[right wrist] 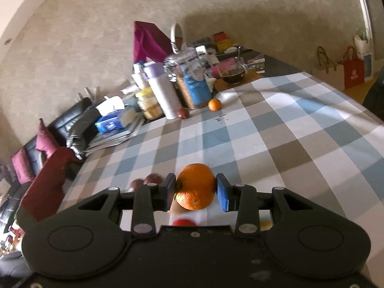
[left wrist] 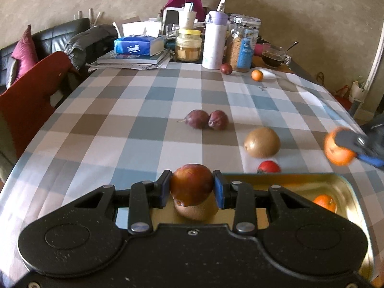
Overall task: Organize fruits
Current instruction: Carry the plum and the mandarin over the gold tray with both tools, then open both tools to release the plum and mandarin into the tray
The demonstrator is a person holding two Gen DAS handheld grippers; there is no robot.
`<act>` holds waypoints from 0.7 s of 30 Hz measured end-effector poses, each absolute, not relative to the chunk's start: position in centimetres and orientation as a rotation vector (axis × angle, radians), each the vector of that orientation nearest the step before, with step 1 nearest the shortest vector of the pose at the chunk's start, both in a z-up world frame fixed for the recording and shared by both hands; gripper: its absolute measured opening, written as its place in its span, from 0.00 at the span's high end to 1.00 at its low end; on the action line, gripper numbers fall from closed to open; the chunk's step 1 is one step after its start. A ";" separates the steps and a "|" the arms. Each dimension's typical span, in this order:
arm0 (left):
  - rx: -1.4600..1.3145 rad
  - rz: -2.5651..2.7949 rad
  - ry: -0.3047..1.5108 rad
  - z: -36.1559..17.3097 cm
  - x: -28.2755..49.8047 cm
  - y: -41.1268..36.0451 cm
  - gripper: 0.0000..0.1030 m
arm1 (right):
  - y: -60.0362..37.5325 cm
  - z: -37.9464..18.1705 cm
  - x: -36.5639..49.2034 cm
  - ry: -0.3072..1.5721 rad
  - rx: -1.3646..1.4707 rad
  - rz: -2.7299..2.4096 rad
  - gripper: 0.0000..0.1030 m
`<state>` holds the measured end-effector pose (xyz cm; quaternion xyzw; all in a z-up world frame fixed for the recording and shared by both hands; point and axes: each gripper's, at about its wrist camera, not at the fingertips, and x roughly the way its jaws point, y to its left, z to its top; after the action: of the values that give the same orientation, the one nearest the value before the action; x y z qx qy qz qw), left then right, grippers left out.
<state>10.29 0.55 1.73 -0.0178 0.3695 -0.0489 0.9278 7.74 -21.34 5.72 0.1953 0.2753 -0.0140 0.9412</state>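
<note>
The left gripper (left wrist: 192, 187) is closed to a narrow gap on a red-orange nectarine (left wrist: 190, 183), its blue pads pressing the fruit's two sides. It holds the nectarine over the left end of the gold metal tin (left wrist: 352, 192), above a brown kiwi (left wrist: 195, 212) lying inside the tin. A small orange (left wrist: 325, 202) sits in the tin's right part.

The right gripper (right wrist: 195, 192) is likewise narrowed onto a mandarin (right wrist: 195, 186), gripped side to side with the stem end against the left pad. In the left wrist view that same gripper (left wrist: 360, 144) shows to the right of the tin and beyond its far right corner, with the mandarin (left wrist: 338, 146) blurred in its jaws.

Just past the tin's far rim on the checked tablecloth (left wrist: 120, 124) lie a red fruit (left wrist: 268, 167) and, a little beyond it, a second kiwi (left wrist: 262, 142). Farther from the tin, two dark plums (left wrist: 206, 119) touch one another. Well beyond the tin, near the clutter at the table's far end, a third plum (left wrist: 226, 69) sits against the white bottle (left wrist: 214, 40), with a little orange (left wrist: 257, 75) just right of it.

The blue tissue box (left wrist: 138, 45) among that clutter carries white lettering that seems to read "Tempo". The blue label on the glass jar (left wrist: 243, 43) is too blurred to read
</note>
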 end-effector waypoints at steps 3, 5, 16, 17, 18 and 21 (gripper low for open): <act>-0.033 -0.086 0.762 1.4 9.4 0.7 0.56 | -21.0 5.2 5.1 0.565 0.404 -0.026 0.63; -0.033 -0.092 0.770 1.1 8.9 0.7 0.56 | -20.7 4.3 3.8 0.594 0.418 -0.027 0.63; -0.053 -0.100 0.818 0.0 7.9 0.4 0.56 | -20.6 0.9 0.0 0.713 0.449 -0.093 0.63; -0.052 -0.098 0.821 -0.1 7.9 0.3 0.56 | -20.4 0.9 -0.1 0.709 0.439 -0.096 0.63; -0.051 -0.095 0.824 -0.1 7.9 0.3 0.56 | -20.3 0.9 -0.3 0.703 0.430 -0.098 0.63; -0.047 -0.088 0.830 -0.3 7.8 0.2 0.56 | -19.9 1.0 -0.5 0.689 0.405 -0.095 0.63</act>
<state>7.82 0.20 -0.25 -0.0226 0.4031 -0.0428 0.9139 -0.50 -19.88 1.01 0.1971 0.3350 -0.0464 0.9202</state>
